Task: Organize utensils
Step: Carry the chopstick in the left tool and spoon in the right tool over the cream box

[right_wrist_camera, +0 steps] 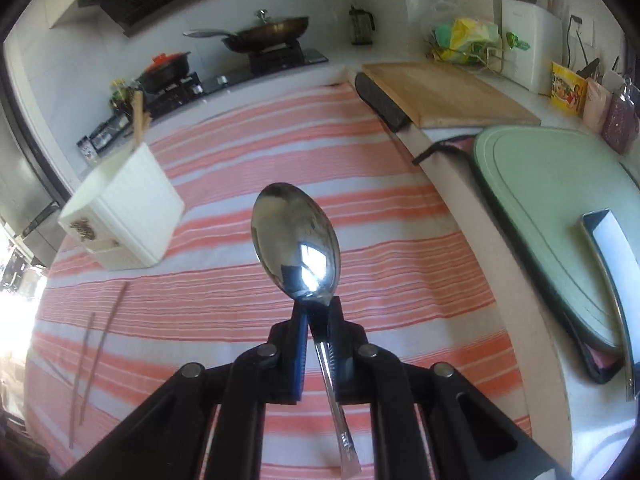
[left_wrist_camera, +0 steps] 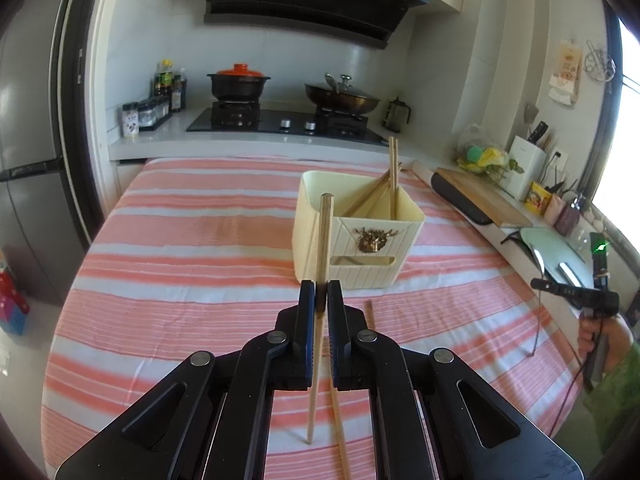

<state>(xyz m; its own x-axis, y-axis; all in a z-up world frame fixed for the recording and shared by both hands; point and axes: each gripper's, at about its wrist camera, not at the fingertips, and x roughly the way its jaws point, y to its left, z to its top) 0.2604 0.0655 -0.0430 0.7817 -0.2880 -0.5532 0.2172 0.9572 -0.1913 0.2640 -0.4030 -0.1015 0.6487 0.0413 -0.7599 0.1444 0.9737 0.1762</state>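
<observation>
My left gripper [left_wrist_camera: 321, 294] is shut on a wooden chopstick [left_wrist_camera: 325, 236] and holds it upright just in front of the cream utensil holder [left_wrist_camera: 356, 248], which has several chopsticks [left_wrist_camera: 393, 176] leaning inside. Another chopstick [left_wrist_camera: 340, 428] lies on the striped cloth under the gripper. My right gripper [right_wrist_camera: 318, 312] is shut on a steel spoon [right_wrist_camera: 296, 240], bowl pointing forward, above the cloth to the right of the holder [right_wrist_camera: 128, 216]. Two chopsticks [right_wrist_camera: 86, 364] lie on the cloth at the left of the right wrist view.
A pink striped cloth [left_wrist_camera: 192, 264] covers the table. Behind it are the hob with a red-lidded pot [left_wrist_camera: 239, 80] and a wok [left_wrist_camera: 342, 96]. On the right counter are a wooden board [right_wrist_camera: 444, 92] and a green board [right_wrist_camera: 552, 216].
</observation>
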